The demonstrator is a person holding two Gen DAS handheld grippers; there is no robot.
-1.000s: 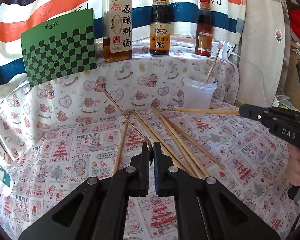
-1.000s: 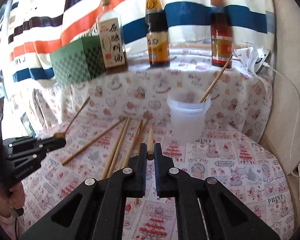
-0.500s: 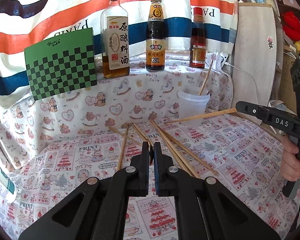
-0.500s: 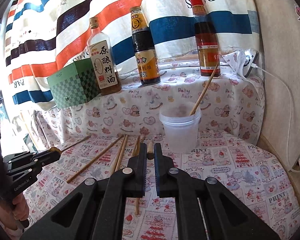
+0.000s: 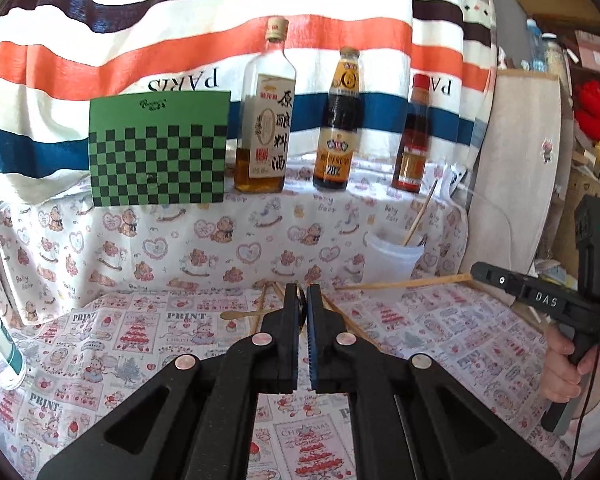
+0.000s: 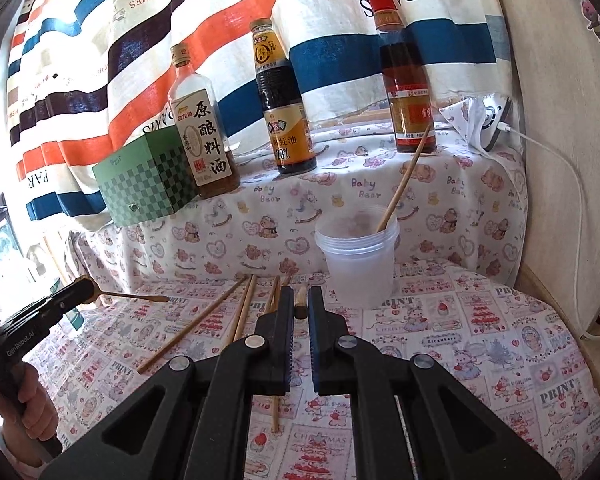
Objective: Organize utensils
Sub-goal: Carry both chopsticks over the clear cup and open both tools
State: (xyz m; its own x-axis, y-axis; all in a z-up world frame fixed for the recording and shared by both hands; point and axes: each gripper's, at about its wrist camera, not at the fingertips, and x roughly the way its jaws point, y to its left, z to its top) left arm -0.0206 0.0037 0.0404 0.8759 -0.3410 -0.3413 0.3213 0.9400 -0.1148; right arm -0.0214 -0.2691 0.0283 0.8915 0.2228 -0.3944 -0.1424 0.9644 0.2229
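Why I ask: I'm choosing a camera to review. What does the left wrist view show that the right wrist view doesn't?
Only the left wrist view: the right gripper from outside, shut on a chopstick jutting sideways.
Only the right wrist view: the left gripper from outside, shut on a thin gold utensil; a white device with a cable.
Both: three bottles, green checkered box, plastic cup with a standing chopstick, loose chopsticks.

Chopsticks, a small spoon and a clear cup on the patterned cloth

Several wooden chopsticks (image 6: 198, 322) lay loosely fanned on the cloth before a translucent plastic cup (image 6: 358, 270), which stood upright with one chopstick (image 6: 400, 186) leaning inside. Another chopstick (image 5: 404, 283) was held level above the cloth, as was a thin golden spoon (image 6: 134, 297), both clear of the pile.
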